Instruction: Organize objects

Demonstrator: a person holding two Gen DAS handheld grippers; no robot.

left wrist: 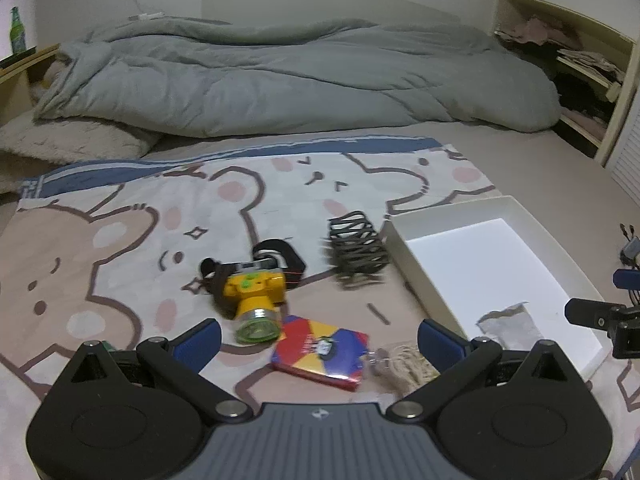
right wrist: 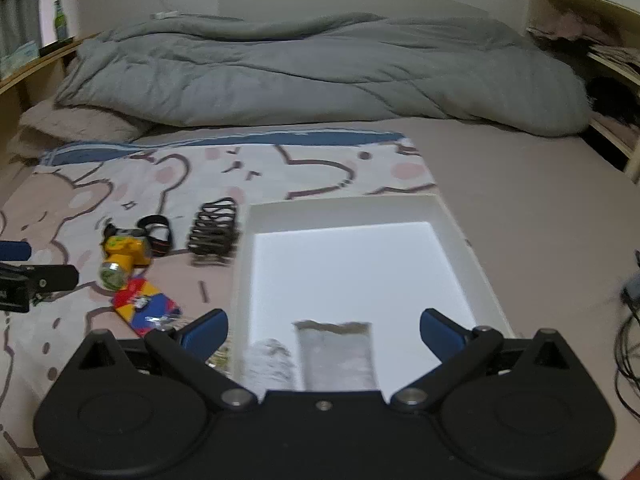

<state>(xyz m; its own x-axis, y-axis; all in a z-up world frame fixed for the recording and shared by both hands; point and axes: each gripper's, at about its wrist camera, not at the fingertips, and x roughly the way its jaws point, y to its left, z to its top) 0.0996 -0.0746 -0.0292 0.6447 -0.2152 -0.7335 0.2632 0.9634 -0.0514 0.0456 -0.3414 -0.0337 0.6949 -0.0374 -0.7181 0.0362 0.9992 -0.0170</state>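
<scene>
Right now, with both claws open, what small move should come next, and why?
Probably lower the open left gripper onto the red, yellow and blue card box just ahead of it: it lies on the blanket, outside the white tray, which already holds a grey packet.

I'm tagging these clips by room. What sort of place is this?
Most likely a bedroom: a rumpled grey duvet lies on a bed, a cartoon-bear blanket is spread over it, and open shelves alongside hold folded clothes.

- Dim indoor light, soft shadows, greyish cast.
- White tray [right wrist: 460,232] floor blown out w/ glare in both views.
- Fisheye bends edges; dark corner vignetting.
- Slight motion blur, esp. black wire holder [left wrist: 356,248].
</scene>
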